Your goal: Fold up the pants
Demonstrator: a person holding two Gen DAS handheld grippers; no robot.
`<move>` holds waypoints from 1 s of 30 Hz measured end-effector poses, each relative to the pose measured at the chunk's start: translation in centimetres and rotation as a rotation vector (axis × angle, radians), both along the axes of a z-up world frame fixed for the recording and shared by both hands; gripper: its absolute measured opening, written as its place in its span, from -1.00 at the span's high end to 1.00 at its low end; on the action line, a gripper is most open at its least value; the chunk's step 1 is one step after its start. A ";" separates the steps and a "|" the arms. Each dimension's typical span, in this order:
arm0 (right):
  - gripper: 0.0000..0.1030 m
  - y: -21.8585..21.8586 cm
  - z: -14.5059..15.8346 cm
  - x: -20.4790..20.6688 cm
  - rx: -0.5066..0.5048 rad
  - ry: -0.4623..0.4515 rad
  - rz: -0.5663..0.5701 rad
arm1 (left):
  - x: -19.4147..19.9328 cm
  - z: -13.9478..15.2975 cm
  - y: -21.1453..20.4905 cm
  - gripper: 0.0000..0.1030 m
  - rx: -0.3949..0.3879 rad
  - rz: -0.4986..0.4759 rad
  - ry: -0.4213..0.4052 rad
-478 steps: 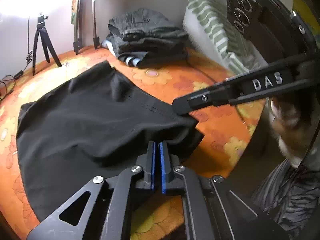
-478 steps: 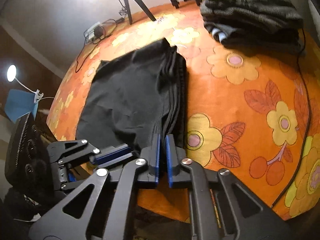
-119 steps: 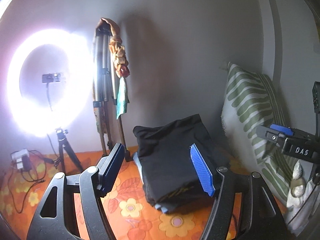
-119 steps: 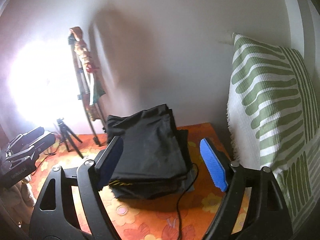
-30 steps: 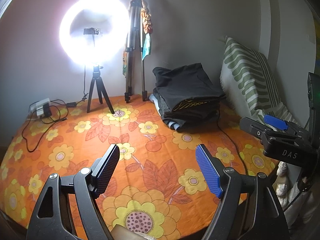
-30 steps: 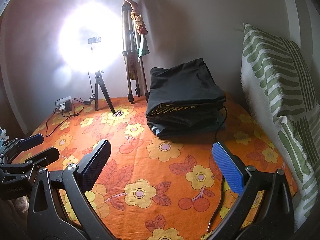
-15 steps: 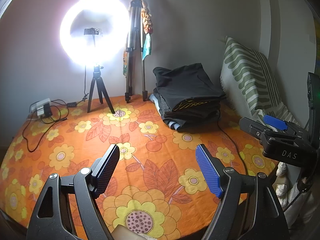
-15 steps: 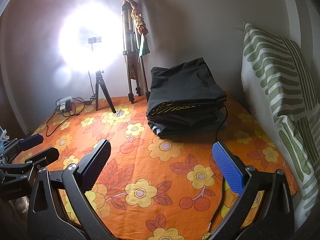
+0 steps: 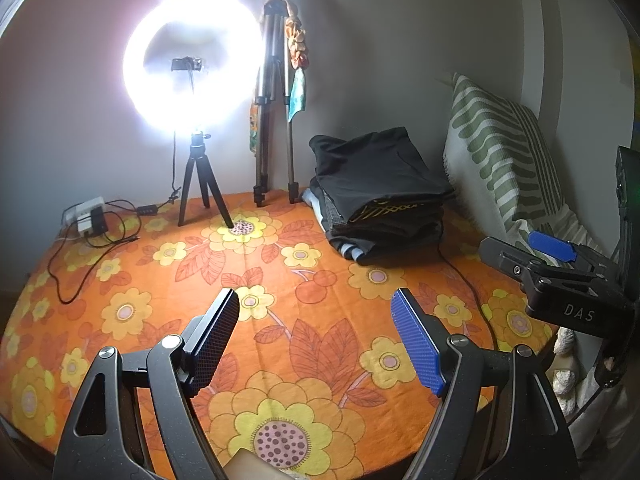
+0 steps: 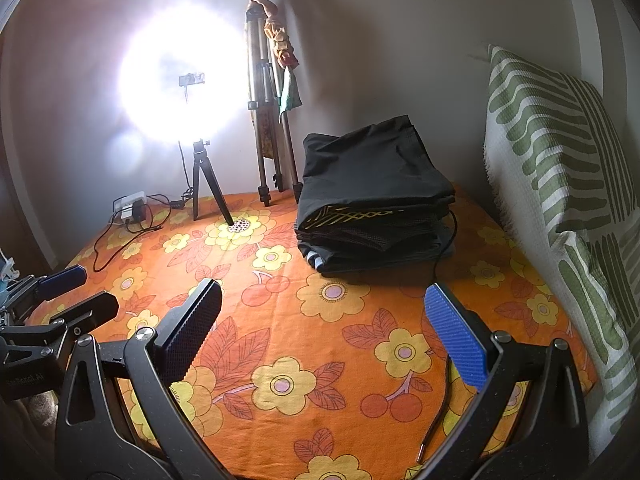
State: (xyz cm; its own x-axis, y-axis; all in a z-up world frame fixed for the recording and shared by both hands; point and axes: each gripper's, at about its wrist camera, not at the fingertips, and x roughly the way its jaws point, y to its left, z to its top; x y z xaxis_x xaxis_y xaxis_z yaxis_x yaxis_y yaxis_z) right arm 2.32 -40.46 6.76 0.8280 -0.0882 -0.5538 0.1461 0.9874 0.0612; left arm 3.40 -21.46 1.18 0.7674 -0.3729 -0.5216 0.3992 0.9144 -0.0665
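Observation:
The folded black pants (image 9: 376, 176) lie on top of a stack of folded clothes at the far right of the orange flowered bed cover (image 9: 280, 280); they also show in the right wrist view (image 10: 372, 172). My left gripper (image 9: 316, 320) is open and empty, held above the near part of the cover. My right gripper (image 10: 324, 312) is open and empty too, well short of the stack. Each gripper shows at the edge of the other's view: the right one (image 9: 556, 264) and the left one (image 10: 60, 292).
A lit ring light on a small tripod (image 9: 192, 76) and a folded tripod (image 9: 276, 120) stand at the back wall. A power strip with cables (image 9: 86, 216) lies back left. A green striped pillow (image 10: 560, 200) leans on the right. A black cable (image 10: 440, 412) trails near the front right.
Over the last second nothing has visibly moved. Earlier both grippers were shut on the black pants spread on the cover; then they opened at the stack and drew back.

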 end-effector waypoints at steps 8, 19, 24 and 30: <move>-1.00 0.2 -0.1 0.0 -0.001 0.001 0.001 | -0.1 0.0 0.1 -0.53 0.010 0.012 -0.014; -1.00 0.3 -0.1 0.0 0.001 0.003 0.004 | 0.0 -0.1 0.3 -0.53 0.012 0.019 -0.014; -1.00 0.8 -0.2 0.2 -0.002 0.004 0.011 | 0.1 -0.2 0.9 -0.53 0.014 0.027 -0.010; -1.00 1.6 -0.3 0.4 -0.004 0.008 0.022 | 0.1 -0.2 1.8 -0.53 0.017 0.040 -0.007</move>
